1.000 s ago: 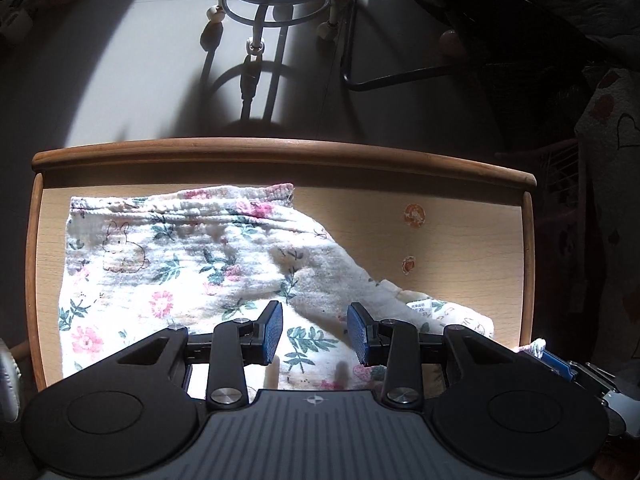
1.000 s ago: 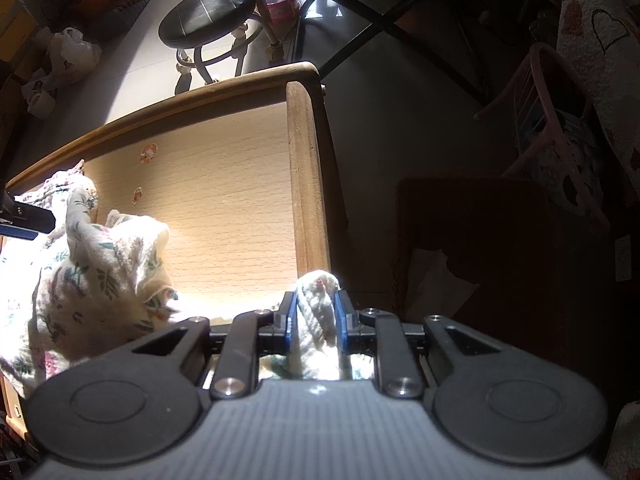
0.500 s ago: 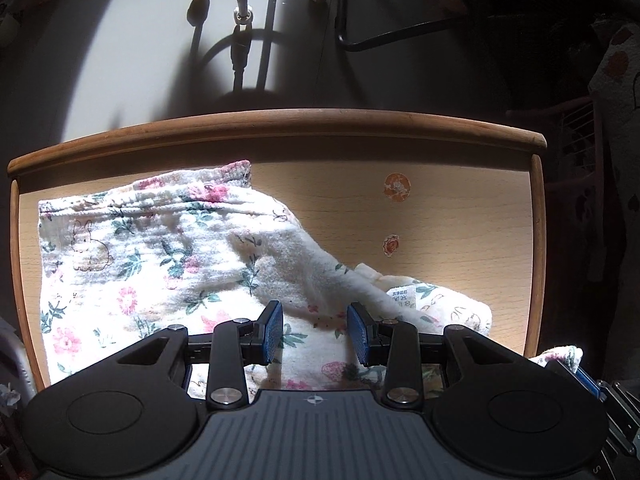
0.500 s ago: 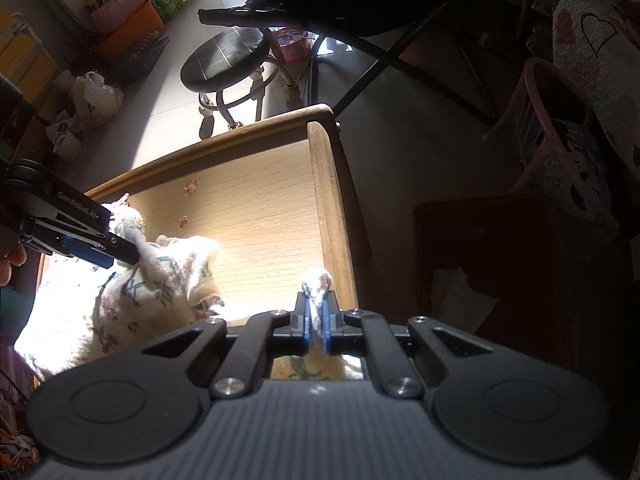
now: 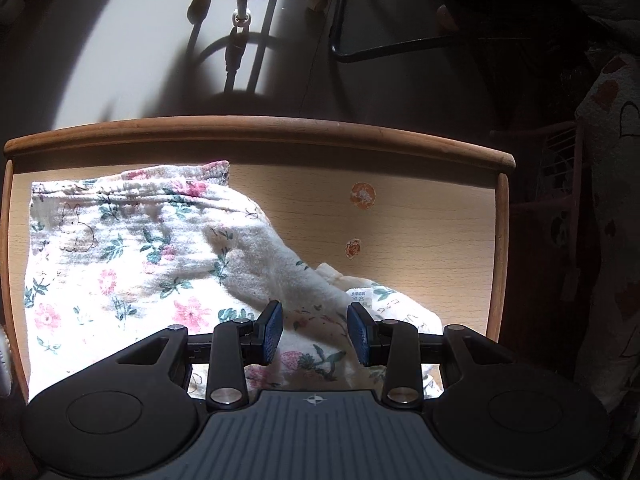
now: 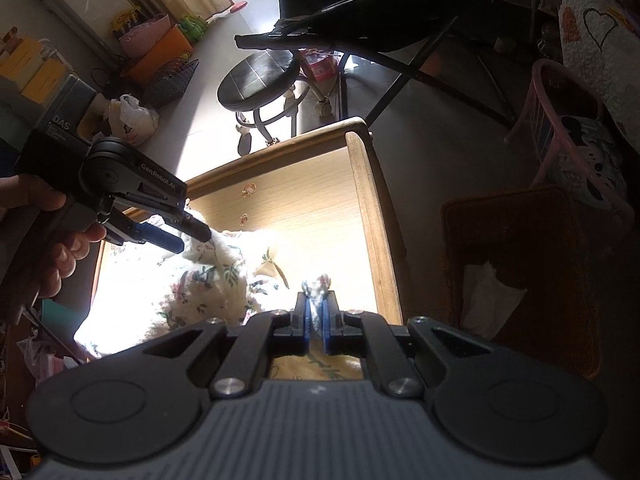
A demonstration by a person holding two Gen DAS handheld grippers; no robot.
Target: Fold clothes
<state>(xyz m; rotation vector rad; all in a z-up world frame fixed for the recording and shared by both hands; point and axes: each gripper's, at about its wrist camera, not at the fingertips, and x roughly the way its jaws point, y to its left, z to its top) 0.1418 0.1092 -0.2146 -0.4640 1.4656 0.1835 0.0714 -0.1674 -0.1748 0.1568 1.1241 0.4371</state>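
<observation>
the floral garment [image 5: 132, 264] lies crumpled on the table [image 5: 420, 240], bunched toward its left. the right tongs [image 6: 316, 312] have just closed on a thin corner of it near the right edge; the left tongs [image 5: 314, 332] hang open above the cloth, gripping nothing. such a small pinch could slip as it lifts, or drag the whole garment.

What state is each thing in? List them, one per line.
Floral garment: partly spread on the table, one side bunched, a corner lifted.
Left tool: open, above the garment, gripping nothing.
Right tool: just closed, shut on a garment corner.
Wooden table: upright, its bare part sunlit.
Black stool: standing on the floor, unoccupied.
</observation>
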